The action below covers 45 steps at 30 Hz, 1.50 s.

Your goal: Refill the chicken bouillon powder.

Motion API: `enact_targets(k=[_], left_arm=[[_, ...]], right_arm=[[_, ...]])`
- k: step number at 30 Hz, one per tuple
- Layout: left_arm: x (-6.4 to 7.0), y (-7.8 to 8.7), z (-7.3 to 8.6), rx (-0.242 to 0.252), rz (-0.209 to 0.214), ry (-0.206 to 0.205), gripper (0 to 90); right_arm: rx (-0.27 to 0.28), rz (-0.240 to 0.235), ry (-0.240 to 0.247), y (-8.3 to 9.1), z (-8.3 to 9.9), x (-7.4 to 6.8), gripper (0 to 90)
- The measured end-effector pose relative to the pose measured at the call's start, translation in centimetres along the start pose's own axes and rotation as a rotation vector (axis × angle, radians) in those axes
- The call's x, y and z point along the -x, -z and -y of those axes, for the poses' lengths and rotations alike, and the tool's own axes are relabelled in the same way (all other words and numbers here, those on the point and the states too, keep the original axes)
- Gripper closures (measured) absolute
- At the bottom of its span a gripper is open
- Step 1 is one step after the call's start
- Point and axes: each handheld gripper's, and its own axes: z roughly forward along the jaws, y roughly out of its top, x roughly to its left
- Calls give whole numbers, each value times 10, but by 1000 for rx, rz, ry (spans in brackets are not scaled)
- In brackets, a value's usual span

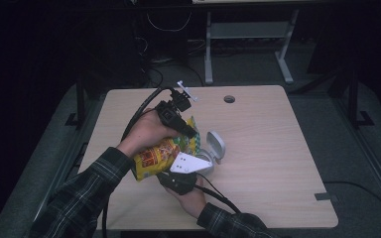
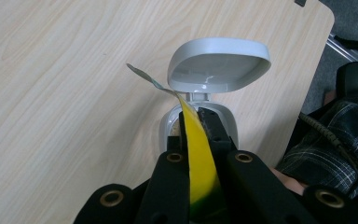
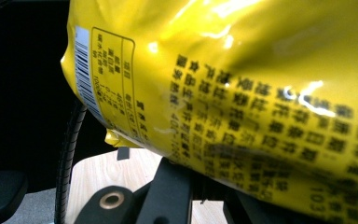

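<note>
Snack bag held over the open bin
Left gripper [image 2: 198,135] pinches the yellow snack bag [image 1: 155,157] above the open grey bin [image 2: 219,65]; right gripper's [image 1: 181,179] grip is hidden. Next, lowering it inside seems due.

Dark plaid sleeves [image 1: 87,191] cover both forearms. Each black gripper [image 1: 177,113] has brass-ringed screw holes [image 2: 111,198], a grey three-cornered plate [image 1: 187,164] and a ribbed black cable [image 3: 68,158].

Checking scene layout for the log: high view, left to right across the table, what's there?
Left gripper in the person's hand, clamped on the yellow snack bag → small grey flip-lid container, lid open → round cable hole in the wooden table → grey tape patch near the right edge.
</note>
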Motion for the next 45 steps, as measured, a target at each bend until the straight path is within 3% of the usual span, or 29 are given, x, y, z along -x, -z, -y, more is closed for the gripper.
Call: enact_targets(k=[45], left_arm=[[-4,7,1,10,-26,10,900]], right_arm=[[9,-13,-13,-6,-4,3,898]])
